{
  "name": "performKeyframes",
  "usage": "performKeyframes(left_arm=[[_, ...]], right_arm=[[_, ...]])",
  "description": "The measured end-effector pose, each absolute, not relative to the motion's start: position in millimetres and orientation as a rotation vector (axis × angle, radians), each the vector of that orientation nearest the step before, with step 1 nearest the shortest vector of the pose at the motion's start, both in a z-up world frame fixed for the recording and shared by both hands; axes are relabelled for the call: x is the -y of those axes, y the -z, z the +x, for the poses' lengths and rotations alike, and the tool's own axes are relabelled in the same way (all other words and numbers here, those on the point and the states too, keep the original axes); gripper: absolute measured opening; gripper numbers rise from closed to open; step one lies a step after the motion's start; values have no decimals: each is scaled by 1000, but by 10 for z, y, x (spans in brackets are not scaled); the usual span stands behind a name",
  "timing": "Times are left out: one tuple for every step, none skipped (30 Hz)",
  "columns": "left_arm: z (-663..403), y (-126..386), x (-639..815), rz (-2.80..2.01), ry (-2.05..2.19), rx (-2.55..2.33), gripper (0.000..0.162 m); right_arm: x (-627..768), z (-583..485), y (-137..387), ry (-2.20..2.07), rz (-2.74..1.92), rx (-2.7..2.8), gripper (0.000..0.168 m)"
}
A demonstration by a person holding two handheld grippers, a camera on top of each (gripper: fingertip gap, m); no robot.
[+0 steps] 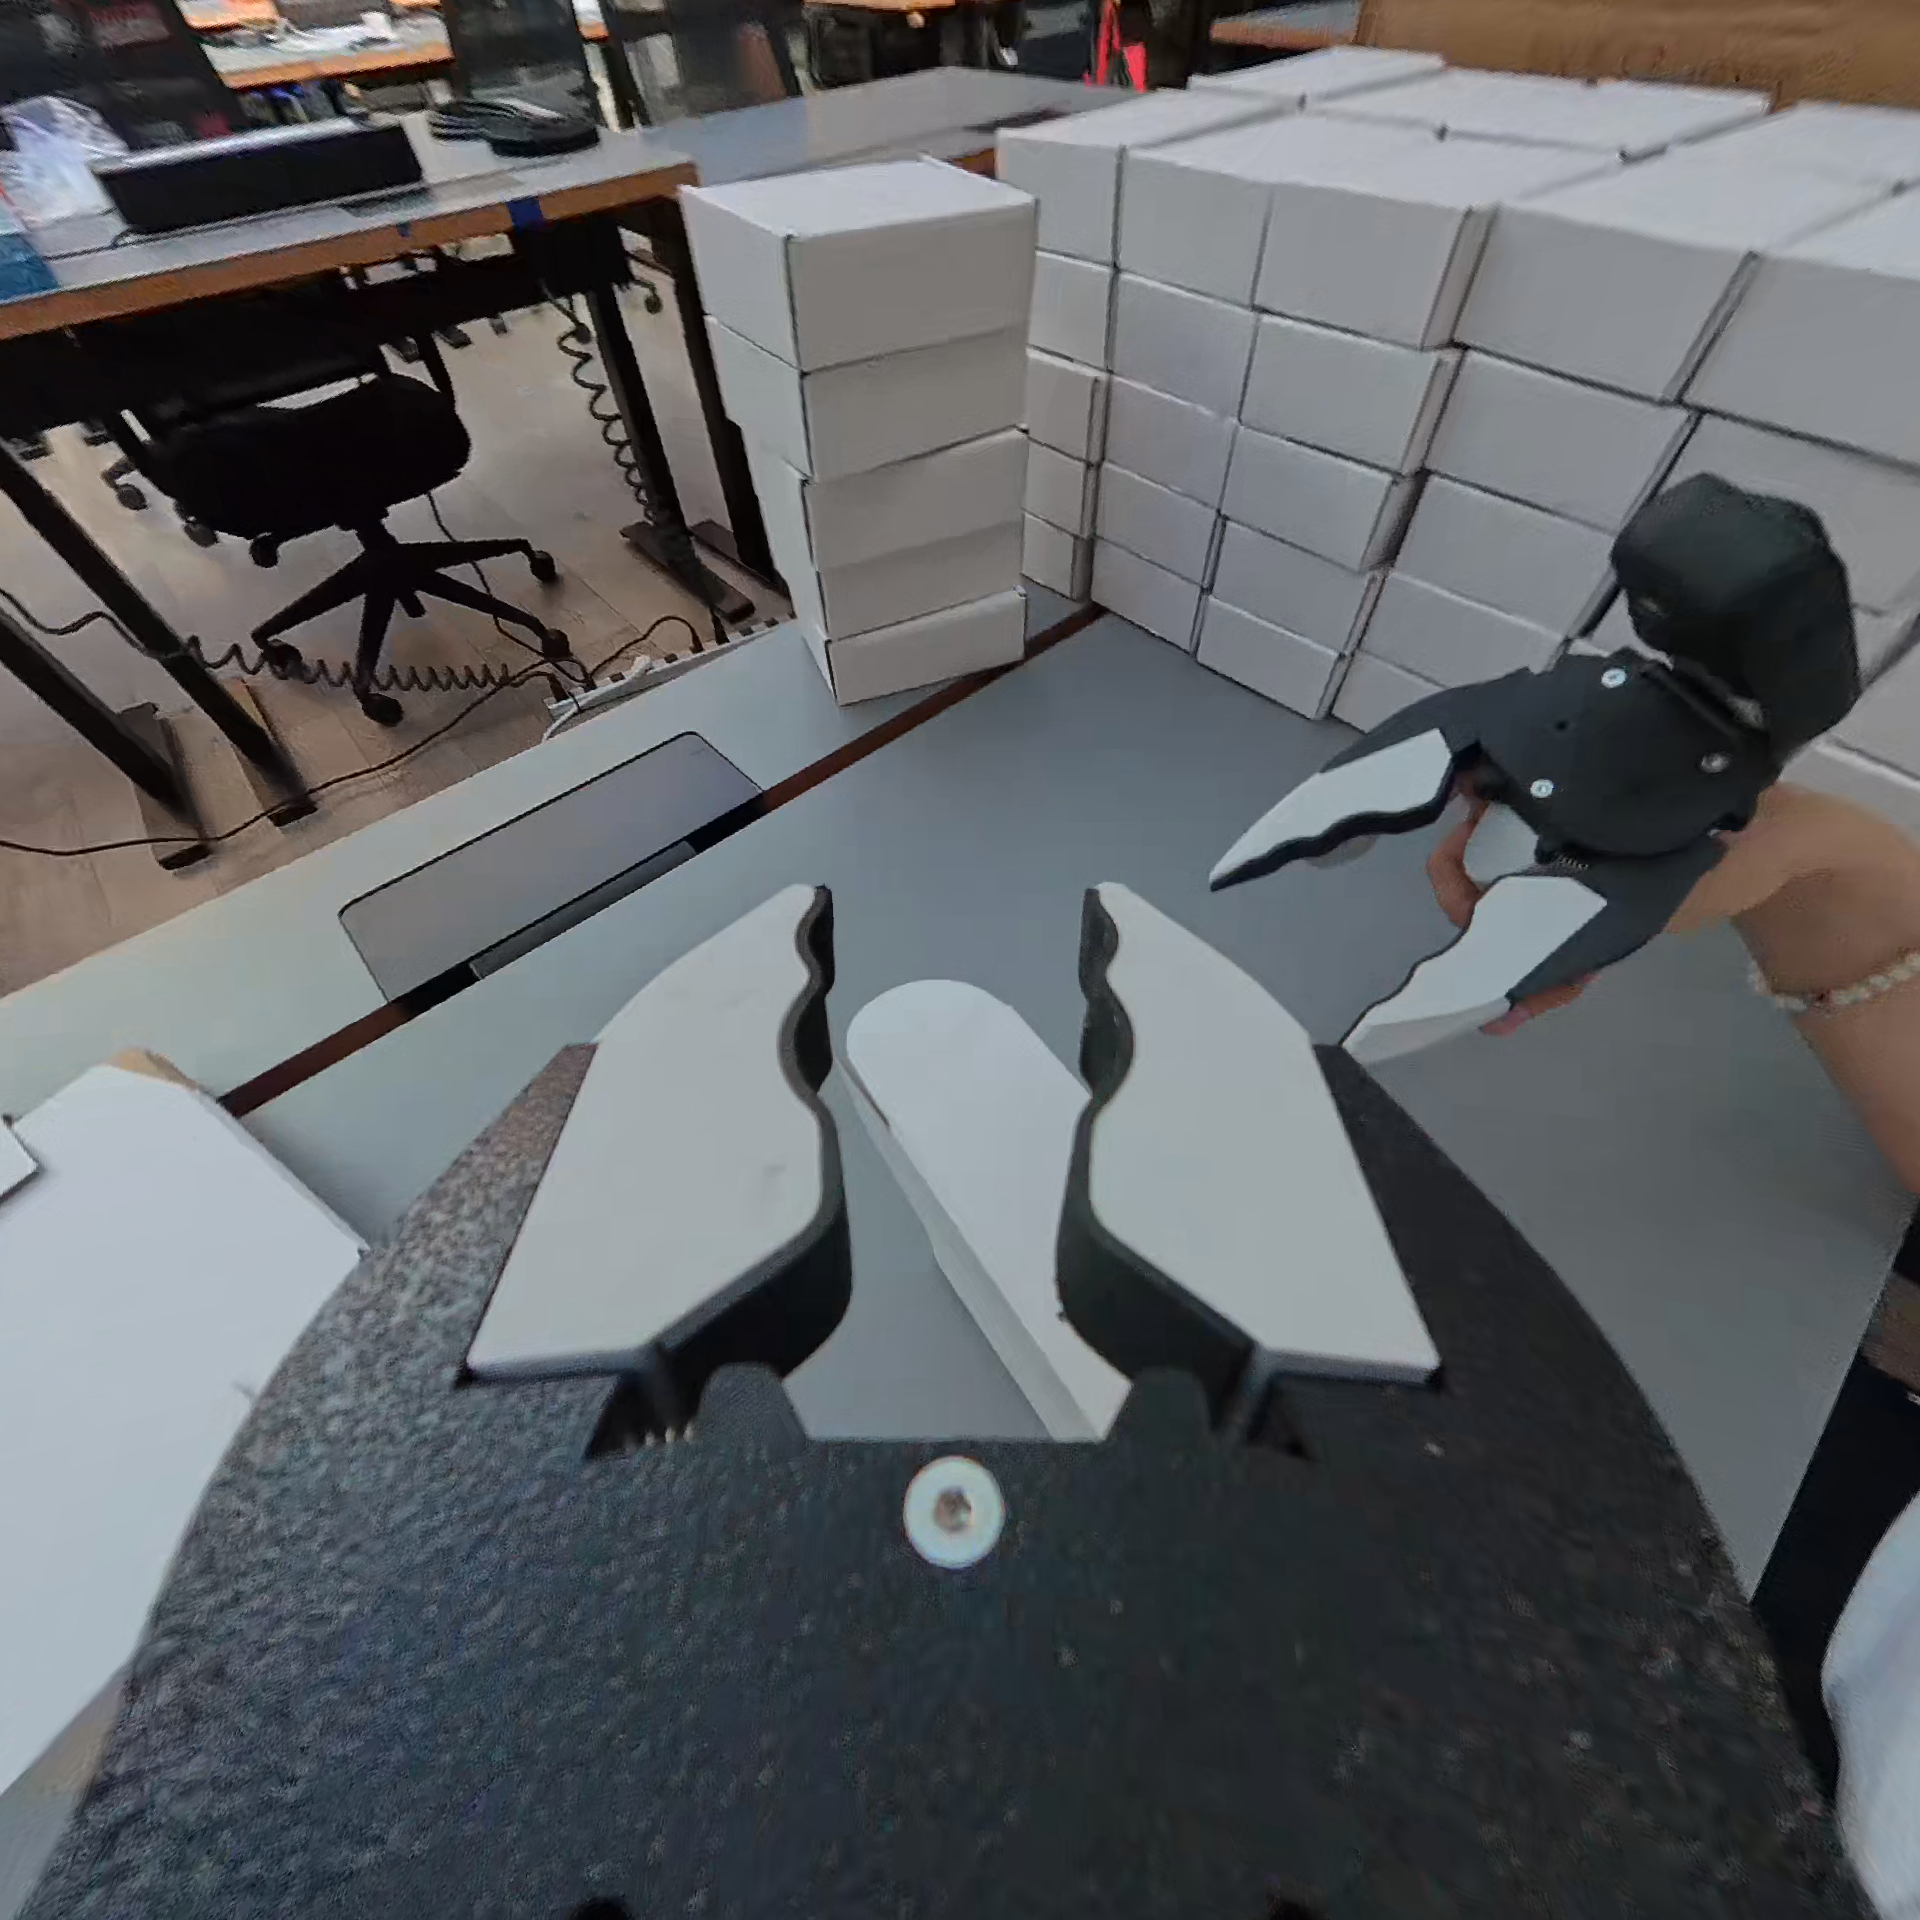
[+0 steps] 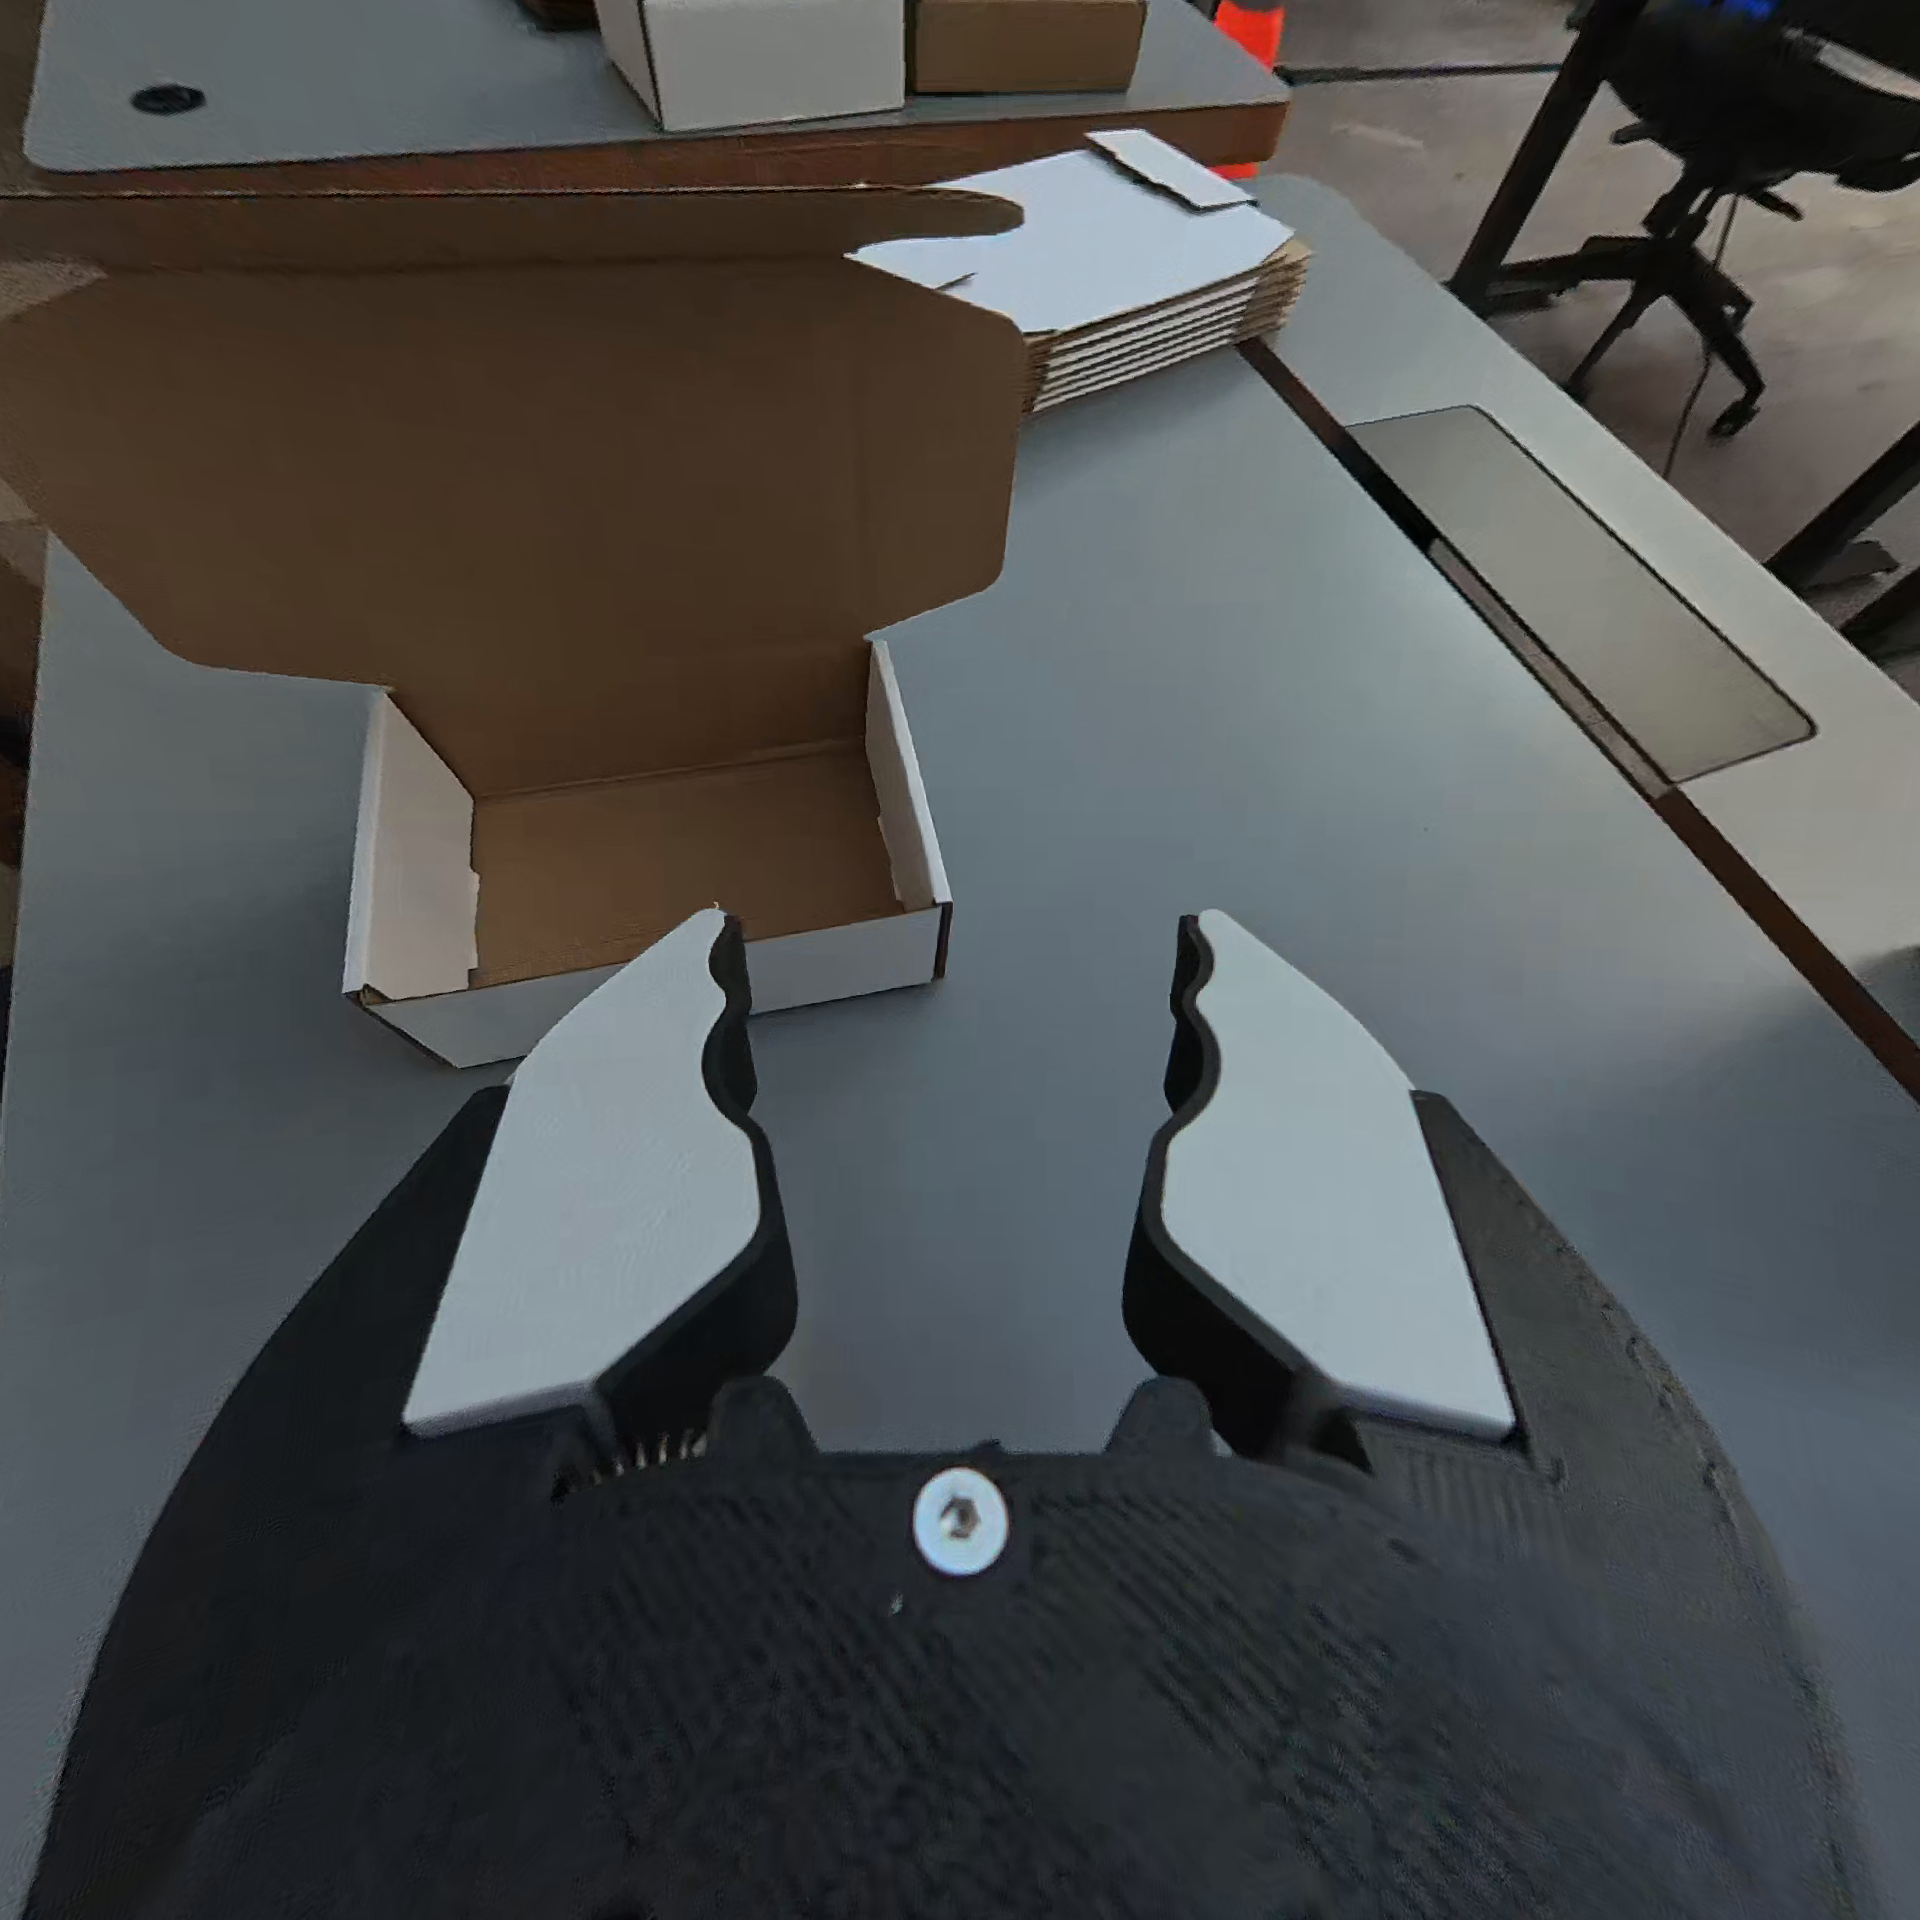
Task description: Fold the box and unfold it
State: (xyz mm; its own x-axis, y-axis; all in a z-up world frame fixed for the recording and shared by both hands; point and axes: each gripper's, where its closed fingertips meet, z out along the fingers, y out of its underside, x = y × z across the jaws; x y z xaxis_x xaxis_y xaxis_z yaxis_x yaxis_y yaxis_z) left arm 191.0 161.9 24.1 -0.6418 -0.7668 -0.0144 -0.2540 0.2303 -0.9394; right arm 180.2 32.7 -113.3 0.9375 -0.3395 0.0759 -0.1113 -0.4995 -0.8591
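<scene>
A cardboard box [image 2: 665,831], white outside and brown inside, stands on the grey table [image 2: 1195,675] with its walls up and its lid [image 2: 520,468] upright. My right gripper [image 2: 961,920] is open and empty, just in front of the box's near right corner. It also shows in the left wrist view [image 1: 1283,961], held by a hand. My left gripper [image 1: 954,904] is open. A white rounded flap [image 1: 966,1143] of the box lies in the gap between its fingers, not pinched. The rest of the box is hidden in that view.
A wall of folded white boxes [image 1: 1351,395] and a tall stack of them [image 1: 904,416] stand at the table's far side. A pile of flat box blanks [image 2: 1143,301] lies beyond the box. Dark cable panel [image 2: 1579,592] at the table edge. Office chair [image 1: 343,457] beyond.
</scene>
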Motion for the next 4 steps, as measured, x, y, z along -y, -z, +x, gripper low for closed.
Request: performKeyframes(left_arm=[[1887,-236,-1812,-1005,1461,-1941,44],[1852,-198,-1984,-1057,1493,-1871,44],[1810,-128,-2133,-1100,1505,-1817,43],[1768,-35,-2263,-1139,1499,-1776,42]], right_arm=[[-482,1811,1160,237,-2136,-279,74],[-625,1829,1197,188,-2186,-245,71],[-750,1850,1248,152,-2247,-204,69],[-853,1870,1313,131,-2313,-147,67]])
